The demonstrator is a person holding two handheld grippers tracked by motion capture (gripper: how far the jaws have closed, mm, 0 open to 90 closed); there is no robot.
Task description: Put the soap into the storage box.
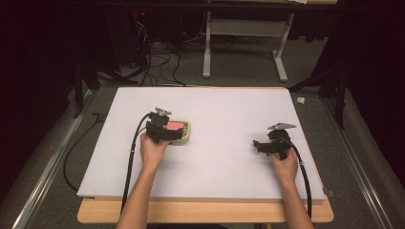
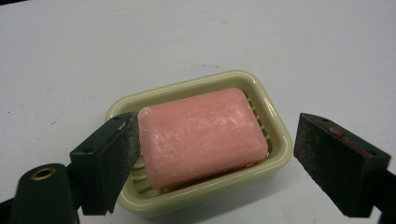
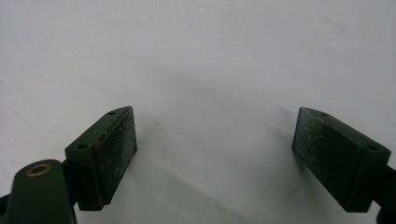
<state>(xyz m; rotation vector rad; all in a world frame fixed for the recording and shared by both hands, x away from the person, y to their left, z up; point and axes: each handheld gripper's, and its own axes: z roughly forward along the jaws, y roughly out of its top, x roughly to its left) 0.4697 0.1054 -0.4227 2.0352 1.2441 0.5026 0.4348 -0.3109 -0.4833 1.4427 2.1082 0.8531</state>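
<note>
A pink soap bar [image 2: 201, 135] lies in a pale green soap dish [image 2: 279, 140] on the white table top [image 1: 229, 109]. My left gripper [image 2: 217, 128] hangs over the dish with its jaws spread. Its left pad [image 2: 122, 154] is at the soap's end, inside the dish rim, and its right pad [image 2: 327, 158] stands outside the dish, clear of it. In the high view the left gripper [image 1: 165, 131] covers the near-left part of the dish [image 1: 187, 136]. My right gripper [image 1: 260, 145] rests low at the right of the table, and in its own view the right gripper [image 3: 215, 130] has its jaws wide over bare white surface.
The white board sits on a wooden table whose edge [image 1: 205, 212] shows at the front. Black cables [image 1: 130, 162] trail from both grippers toward the near edge. Beyond the table are a grey floor, loose cables [image 1: 157, 62] and a white frame leg [image 1: 207, 47].
</note>
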